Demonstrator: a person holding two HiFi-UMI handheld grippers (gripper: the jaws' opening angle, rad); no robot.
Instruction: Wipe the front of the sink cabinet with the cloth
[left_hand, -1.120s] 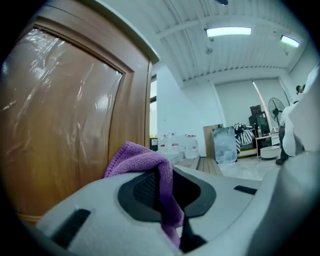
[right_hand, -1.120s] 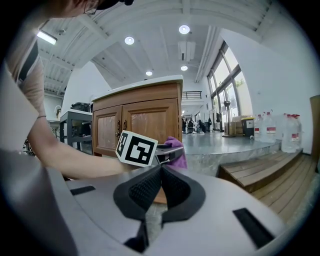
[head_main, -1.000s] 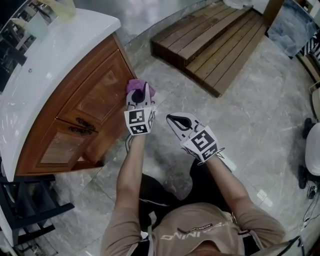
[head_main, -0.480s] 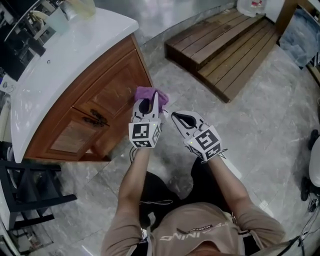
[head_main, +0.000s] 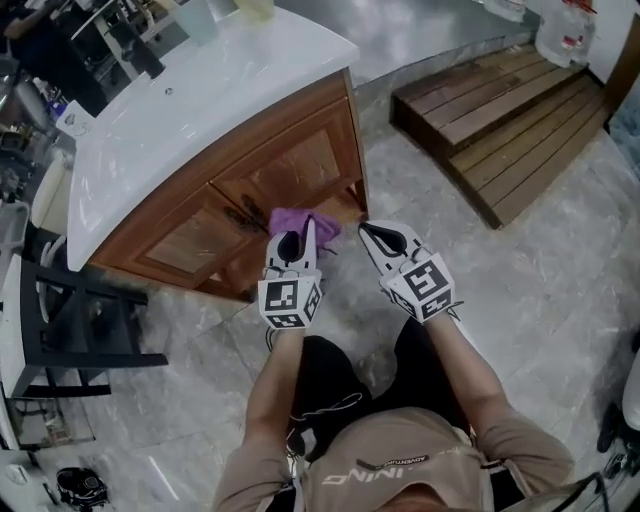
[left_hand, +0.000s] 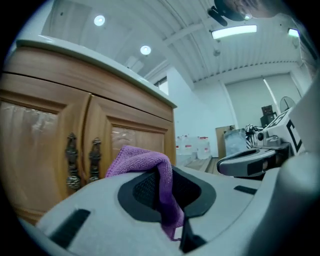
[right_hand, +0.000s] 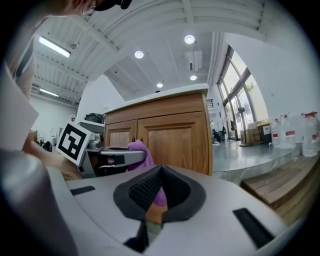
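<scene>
With the left claw (head_main: 298, 236), clamping a fold of the purple cloth (head_main: 300, 221) from the head view, jaws shut on it. Bunching the rest of the cloth just past the jaw tips, low against the sink cabinet front (head_main: 250, 190); not showing here whether touching the wood or just short of it. Keeping the right claw (head_main: 377, 233) just beside the left one, on its right, jaws together and carrying nothing, pointing toward the cabinet's right corner. Looking past both claws to the white countertop (head_main: 200, 110), with a wooden platform (head_main: 500, 120) well off to the right of the right claw, a black frame (head_main: 70, 330) well off to the left of the left claw, and grey tiled floor (head_main: 520, 270) beneath.

In the left gripper view, pinching the cloth between the closed jaws, one flap draping down over the pads and the bulk rising above the left jaw. Facing two dark metal handles (left_hand: 82, 160) on the doors, ahead and left of the tips. Catching the right claw off to the right, near.

In the right gripper view, pressing the jaws together on nothing. Showing the cloth ahead and left of the tips, at the end of the left claw, near the marker cube (right_hand: 75, 141), with the cabinet doors behind.
</scene>
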